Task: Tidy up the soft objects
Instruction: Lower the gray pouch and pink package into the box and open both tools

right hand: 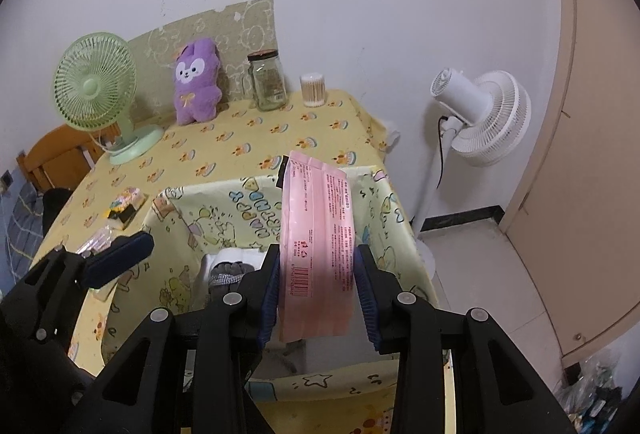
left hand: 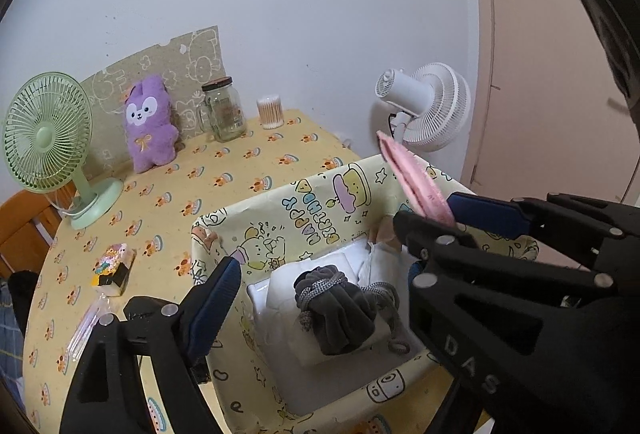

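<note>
left gripper (left hand: pixel 320 274) jaws spread, empty, over yellow storage box (left hand: pixel 224 226); grey pouch (left hand: pixel 340 306) inside, just ahead. right wrist: right gripper (right hand: pixel 316 282) clamps pink packet (right hand: pixel 316 234), upright above box, purple plush (right hand: pixel 196 90) far ahead.

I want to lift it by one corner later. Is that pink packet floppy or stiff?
Probably fairly stiff: the pink packet sticks out flat from the right gripper without drooping. Its film looks glossy, so likely slippery. Seemingly light.

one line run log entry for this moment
right gripper: shut on pink packet | packet above yellow bin | left gripper: open, empty | bin holds grey pouch
</note>
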`<state>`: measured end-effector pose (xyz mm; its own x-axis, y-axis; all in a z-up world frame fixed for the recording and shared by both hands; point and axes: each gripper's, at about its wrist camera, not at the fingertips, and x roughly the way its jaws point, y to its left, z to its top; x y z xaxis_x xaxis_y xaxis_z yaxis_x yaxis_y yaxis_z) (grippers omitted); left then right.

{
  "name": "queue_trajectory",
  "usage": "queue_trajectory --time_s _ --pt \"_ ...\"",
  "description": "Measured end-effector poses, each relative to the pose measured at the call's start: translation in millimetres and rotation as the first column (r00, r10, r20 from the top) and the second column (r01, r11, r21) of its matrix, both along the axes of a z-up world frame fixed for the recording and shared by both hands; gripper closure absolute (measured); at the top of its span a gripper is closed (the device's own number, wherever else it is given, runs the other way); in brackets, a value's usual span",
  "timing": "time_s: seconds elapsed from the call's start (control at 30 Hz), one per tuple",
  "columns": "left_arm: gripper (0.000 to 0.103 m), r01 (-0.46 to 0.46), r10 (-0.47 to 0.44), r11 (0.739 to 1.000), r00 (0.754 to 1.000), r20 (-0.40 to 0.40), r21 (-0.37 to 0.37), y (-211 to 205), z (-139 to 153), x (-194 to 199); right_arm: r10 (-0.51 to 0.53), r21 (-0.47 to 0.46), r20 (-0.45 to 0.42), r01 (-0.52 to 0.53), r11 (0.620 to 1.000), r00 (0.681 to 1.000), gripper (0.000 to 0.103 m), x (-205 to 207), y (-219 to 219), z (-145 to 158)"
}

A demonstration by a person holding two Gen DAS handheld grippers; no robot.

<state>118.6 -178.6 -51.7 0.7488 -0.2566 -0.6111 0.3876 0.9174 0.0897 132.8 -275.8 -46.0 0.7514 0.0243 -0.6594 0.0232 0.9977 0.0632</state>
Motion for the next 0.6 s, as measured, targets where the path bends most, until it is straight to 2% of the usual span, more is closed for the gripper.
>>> queue_trajectory --time_s 0.1,0.17,0.23,0.6 --pt "0.015 0.006 -0.006 1.000 1.000 -0.004 -0.001 2.2 -0.3 -1.2 0.006 -0.008 0.003 -0.006 1.000 1.000 0.062 -2.3 2.9 -0.1" --pt "0.015 0.010 -0.010 1.000 1.000 -0.002 -0.005 3.7 0.6 -3.1 0.007 -0.010 0.004 -0.007 1.000 1.000 0.054 -3.8 4.5 1.0" --pt "0.013 0.008 -0.008 1.000 1.000 0.006 -0.005 5.0 2.0 -6.5 0.004 0.000 0.014 -0.004 1.000 1.000 0.033 -6.5 5.3 2.8" --pt "0.003 -0.007 0.007 1.000 0.999 0.039 -0.019 15.1 11.8 -17.0 -0.012 -0.006 0.057 0.012 1.000 0.998 0.020 -23.1 15.1 15.4"
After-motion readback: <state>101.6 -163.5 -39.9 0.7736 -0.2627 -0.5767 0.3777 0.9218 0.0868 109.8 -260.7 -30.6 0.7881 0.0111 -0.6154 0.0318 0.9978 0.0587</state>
